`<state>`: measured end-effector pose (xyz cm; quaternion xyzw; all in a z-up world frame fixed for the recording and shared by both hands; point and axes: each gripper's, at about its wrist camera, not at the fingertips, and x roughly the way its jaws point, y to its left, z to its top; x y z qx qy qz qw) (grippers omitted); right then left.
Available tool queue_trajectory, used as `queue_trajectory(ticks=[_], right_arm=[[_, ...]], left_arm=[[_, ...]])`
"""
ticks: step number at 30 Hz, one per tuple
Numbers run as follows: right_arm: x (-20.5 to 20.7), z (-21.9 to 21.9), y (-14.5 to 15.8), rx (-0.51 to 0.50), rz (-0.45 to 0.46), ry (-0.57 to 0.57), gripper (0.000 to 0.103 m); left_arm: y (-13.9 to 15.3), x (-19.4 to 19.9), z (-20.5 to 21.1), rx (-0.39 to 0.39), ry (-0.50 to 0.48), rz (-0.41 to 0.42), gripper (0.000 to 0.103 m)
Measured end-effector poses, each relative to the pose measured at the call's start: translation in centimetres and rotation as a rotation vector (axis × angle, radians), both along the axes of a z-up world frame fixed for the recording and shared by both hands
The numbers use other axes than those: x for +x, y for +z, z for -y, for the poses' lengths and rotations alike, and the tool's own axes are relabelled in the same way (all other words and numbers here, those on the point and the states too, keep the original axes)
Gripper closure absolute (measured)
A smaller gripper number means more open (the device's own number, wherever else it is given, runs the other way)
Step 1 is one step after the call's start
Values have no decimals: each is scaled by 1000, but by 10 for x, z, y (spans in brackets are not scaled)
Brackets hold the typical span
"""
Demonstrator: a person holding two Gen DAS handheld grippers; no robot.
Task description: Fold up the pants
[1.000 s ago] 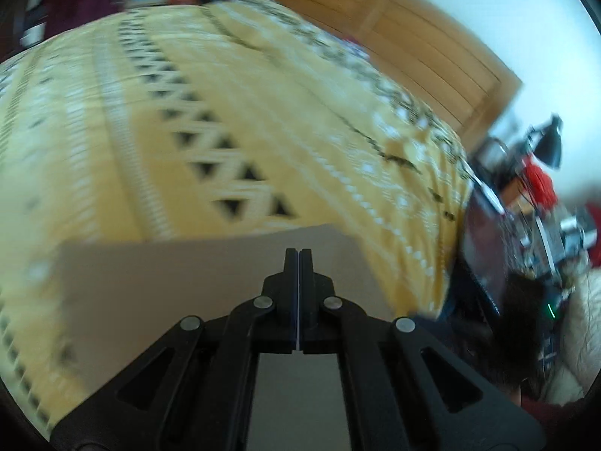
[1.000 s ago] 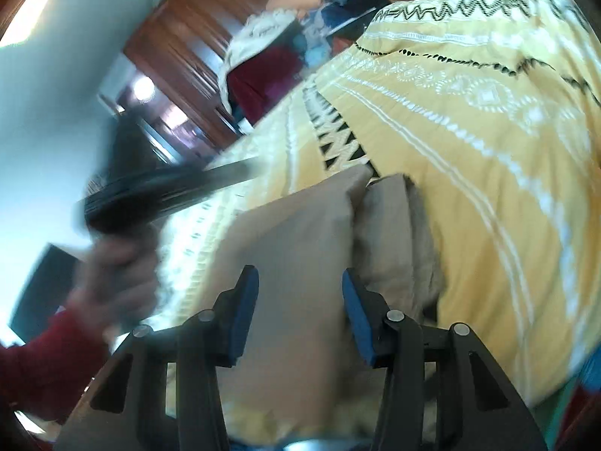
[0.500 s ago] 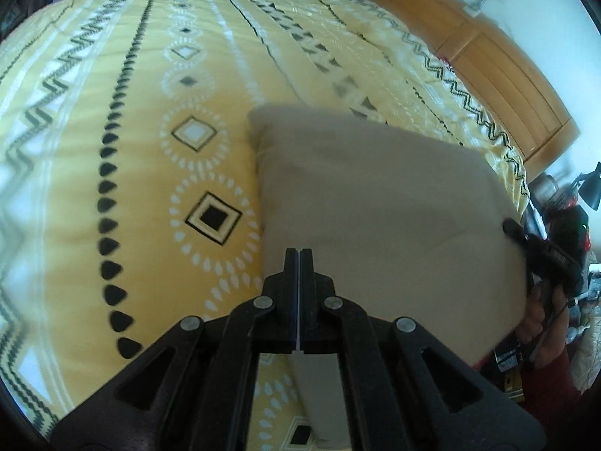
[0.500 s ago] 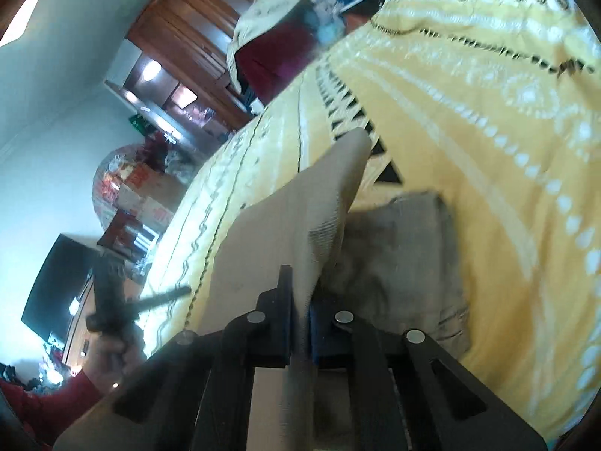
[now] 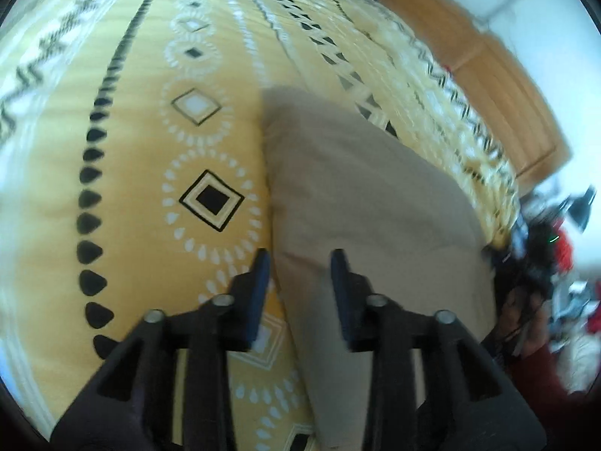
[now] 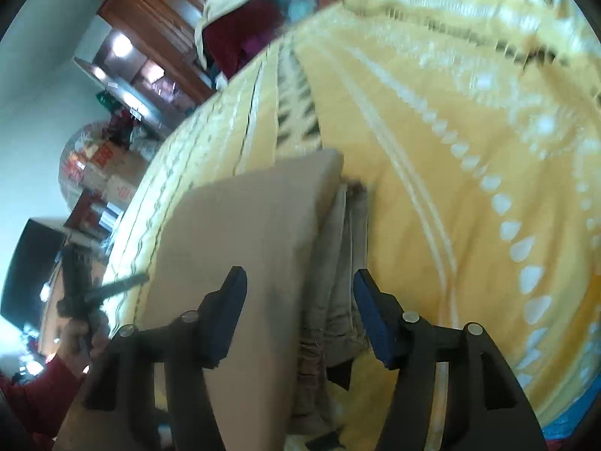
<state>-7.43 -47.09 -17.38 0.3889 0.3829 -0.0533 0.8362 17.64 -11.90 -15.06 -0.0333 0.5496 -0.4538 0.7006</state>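
Observation:
The beige pants (image 5: pixel 368 203) lie folded on the yellow patterned bedspread (image 5: pixel 124 143). My left gripper (image 5: pixel 300 259) is open, its blue-padded fingers either side of the pants' near left edge, holding nothing. In the right wrist view the folded pants (image 6: pixel 244 233) lie as a flat beige panel over bunched layers (image 6: pixel 338 263). My right gripper (image 6: pixel 298 282) is open and empty, straddling the pants' near end. The left gripper (image 6: pixel 101 289) shows at the far left in the person's hand.
The bedspread (image 6: pixel 469 150) covers the whole bed. A wooden headboard (image 5: pixel 507 75) stands at the right. Clutter and a black lamp (image 5: pixel 578 206) sit beyond the bed's right edge. A wooden cabinet (image 6: pixel 150 37) and piled clothes (image 6: pixel 240 34) stand behind the bed.
Both grippers were shut on the pants half a second ago; both have opened and let go. The pants now rest folded on the bed.

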Motion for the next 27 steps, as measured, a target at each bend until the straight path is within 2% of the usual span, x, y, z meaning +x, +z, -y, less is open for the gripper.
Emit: queue_trajectory(ticks=[2,5,6,10,12,15,17,18,19,21,22,25,27], right_arm=[[3,7,-14,58,-36,22,39],[4,18,-23,167,6,31,38],[5,20,-24,189,12,38,37],[15,18,-26,193,-4,98,37],[19,18,-30,170,-20,111,41],[31,13,-39,139,-26,122,40],[41,9,-43,138,-29,108,39],[43,3,-38,121,-20,96,55],[43,-3,-33,106,-7,108,69],[42,-27,-8,-6,-2,137,80],[39,-36,5,-26,19,142,81],[27,-51,44,-46,90,124,82],[28,-61,65,-38,128,129,82]], left_arm=[[-11,5,6,-8,-23,-45,68],[-24,4,20,-26,-69,-106,68],[-28,5,26,-46,-85,-129,63],[-36,7,36,-105,-117,-198,60],[-42,9,37,-129,-110,-239,60],[-44,3,46,-113,-117,-211,59],[-42,-1,53,-89,-124,-165,64],[-39,-5,56,-82,-133,-147,80],[-36,-7,56,-76,-142,-133,89],[-21,-17,56,-61,-167,-45,92],[-10,-21,52,-84,-173,-23,93],[21,-22,28,-194,-160,-23,94],[45,-18,3,-229,-128,-2,94]])
